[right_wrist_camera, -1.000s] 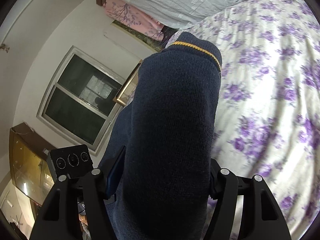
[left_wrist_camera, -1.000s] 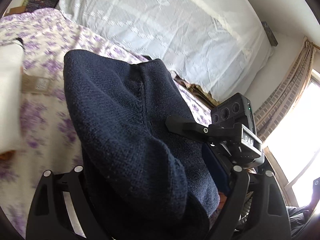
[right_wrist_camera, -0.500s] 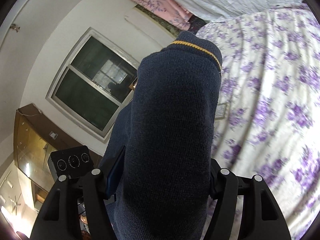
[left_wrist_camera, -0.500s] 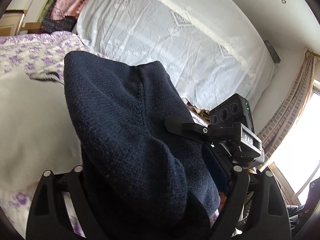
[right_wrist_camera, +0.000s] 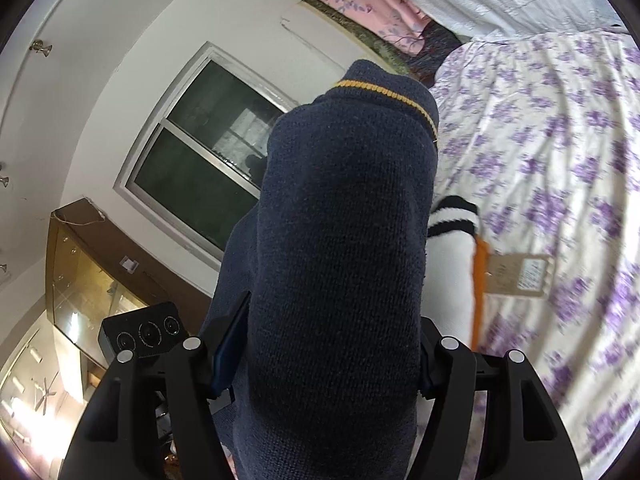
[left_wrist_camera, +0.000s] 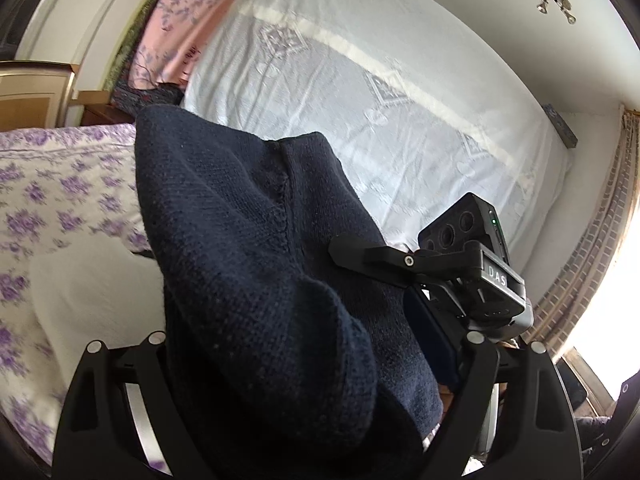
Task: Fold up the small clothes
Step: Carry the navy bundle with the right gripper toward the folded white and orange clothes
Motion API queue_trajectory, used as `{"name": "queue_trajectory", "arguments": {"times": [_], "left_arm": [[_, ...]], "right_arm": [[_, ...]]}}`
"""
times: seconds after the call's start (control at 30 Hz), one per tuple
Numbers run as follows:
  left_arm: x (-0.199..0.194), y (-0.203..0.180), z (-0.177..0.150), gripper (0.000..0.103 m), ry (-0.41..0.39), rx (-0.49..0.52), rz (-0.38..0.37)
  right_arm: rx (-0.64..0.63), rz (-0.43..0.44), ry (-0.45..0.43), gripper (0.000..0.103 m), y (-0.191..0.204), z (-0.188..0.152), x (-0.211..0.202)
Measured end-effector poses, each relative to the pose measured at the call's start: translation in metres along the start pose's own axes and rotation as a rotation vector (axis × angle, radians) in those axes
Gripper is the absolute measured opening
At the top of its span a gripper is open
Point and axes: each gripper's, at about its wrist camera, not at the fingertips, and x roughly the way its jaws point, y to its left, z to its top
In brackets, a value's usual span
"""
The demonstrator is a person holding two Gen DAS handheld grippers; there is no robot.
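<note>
A navy knit sweater [left_wrist_camera: 256, 264] fills the middle of the left wrist view, bunched up and lifted above the bed. My left gripper [left_wrist_camera: 304, 340] is shut on it, the cloth packed between the jaws and hiding the fingertips. In the right wrist view the same sweater [right_wrist_camera: 340, 248] shows a yellow-striped hem at its top. My right gripper [right_wrist_camera: 320, 352] is shut on it too, fingertips buried in the knit. The right gripper's body [left_wrist_camera: 460, 268] sits close on the right of the left wrist view.
Below lies a bed with a purple-flowered sheet [right_wrist_camera: 560, 152]. A white garment [right_wrist_camera: 448, 264] with black-striped cuff, orange edge and a paper tag lies on it, also visible as a white garment [left_wrist_camera: 92, 292]. A white lace cover [left_wrist_camera: 380, 120] and pink fabric [left_wrist_camera: 188, 28] stand behind.
Both grippers rose and swung across the bed with the sweater still gripped. The white garment slid lower in the left view and came into the right view.
</note>
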Motion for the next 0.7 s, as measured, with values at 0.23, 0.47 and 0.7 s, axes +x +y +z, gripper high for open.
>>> {"name": "queue_trajectory", "arguments": {"times": [0.23, 0.47, 0.7], "left_arm": [[-0.002, 0.033, 0.017, 0.085, -0.010, -0.036, 0.038], [0.015, 0.090, 0.002, 0.085, 0.042, -0.145, 0.075], [0.027, 0.124, -0.037, 0.083, 0.077, -0.128, 0.182]], "right_arm": [[0.012, 0.005, 0.045, 0.068, -0.001, 0.023, 0.043], [0.114, -0.083, 0.126, 0.068, -0.042, 0.021, 0.089], [0.057, -0.147, 0.135, 0.063, -0.068, 0.005, 0.109]]}}
